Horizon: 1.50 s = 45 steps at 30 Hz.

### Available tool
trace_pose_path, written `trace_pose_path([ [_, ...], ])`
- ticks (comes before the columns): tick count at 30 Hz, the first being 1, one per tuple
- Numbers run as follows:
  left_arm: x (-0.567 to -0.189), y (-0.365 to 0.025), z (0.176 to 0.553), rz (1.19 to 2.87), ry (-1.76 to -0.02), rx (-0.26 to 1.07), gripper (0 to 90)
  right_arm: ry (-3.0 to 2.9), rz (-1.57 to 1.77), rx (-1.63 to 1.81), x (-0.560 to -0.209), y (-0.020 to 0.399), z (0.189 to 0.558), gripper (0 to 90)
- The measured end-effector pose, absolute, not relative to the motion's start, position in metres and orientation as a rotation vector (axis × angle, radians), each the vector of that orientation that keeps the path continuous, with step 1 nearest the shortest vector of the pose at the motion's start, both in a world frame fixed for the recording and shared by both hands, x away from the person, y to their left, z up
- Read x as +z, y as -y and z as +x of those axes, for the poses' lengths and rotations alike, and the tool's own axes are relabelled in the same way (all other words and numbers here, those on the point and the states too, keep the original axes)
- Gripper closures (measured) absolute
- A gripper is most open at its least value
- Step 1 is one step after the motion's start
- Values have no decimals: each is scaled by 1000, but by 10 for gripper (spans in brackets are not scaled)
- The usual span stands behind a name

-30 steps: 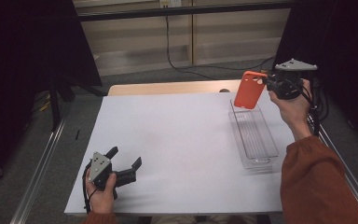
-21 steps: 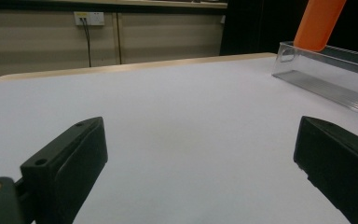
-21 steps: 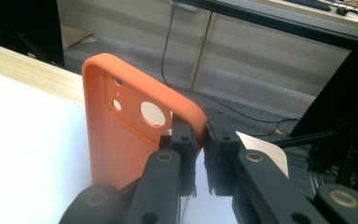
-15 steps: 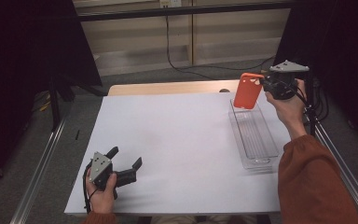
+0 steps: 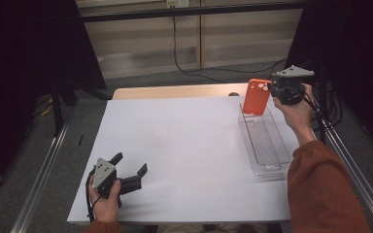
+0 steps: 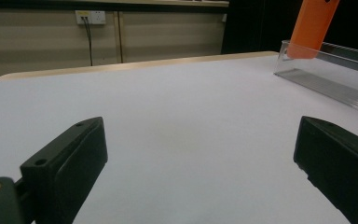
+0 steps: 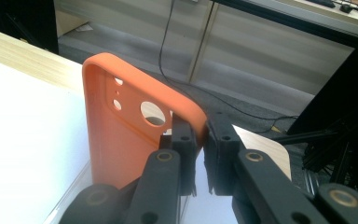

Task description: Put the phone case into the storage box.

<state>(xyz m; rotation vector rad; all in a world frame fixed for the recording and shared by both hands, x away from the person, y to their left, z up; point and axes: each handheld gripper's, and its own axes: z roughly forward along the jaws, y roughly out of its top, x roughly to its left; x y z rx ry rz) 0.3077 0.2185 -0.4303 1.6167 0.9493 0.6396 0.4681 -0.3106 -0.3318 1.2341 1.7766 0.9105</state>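
Lowered a bit since a second ago, that orange phone case (image 5: 256, 96) now hangs upright over the far end of the clear tray (image 5: 267, 145), pinched by the right gripper (image 5: 272, 90), while the left gripper (image 5: 130, 168) sits wide open and empty on the white tabletop (image 5: 184, 145).

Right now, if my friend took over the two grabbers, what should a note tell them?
Right gripper: shut on the edge of the orange phone case, held upright over the far end of the clear tray.
Left gripper: open, holding nothing, low over the white table at the near left.
Done: case picked up.
Left, probably: set the case into the tray, then let go.
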Motion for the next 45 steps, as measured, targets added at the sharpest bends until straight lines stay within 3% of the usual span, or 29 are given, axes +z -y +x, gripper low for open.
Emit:
trace_pose_path([
  [33,-430,-219,307,1628,-944,648,27,-1785,1276,850,-363,310,479,828],
  [45,-430,-218,307,1633,-940,645,27,-1862,1229,859,-359,315,489,822],
])
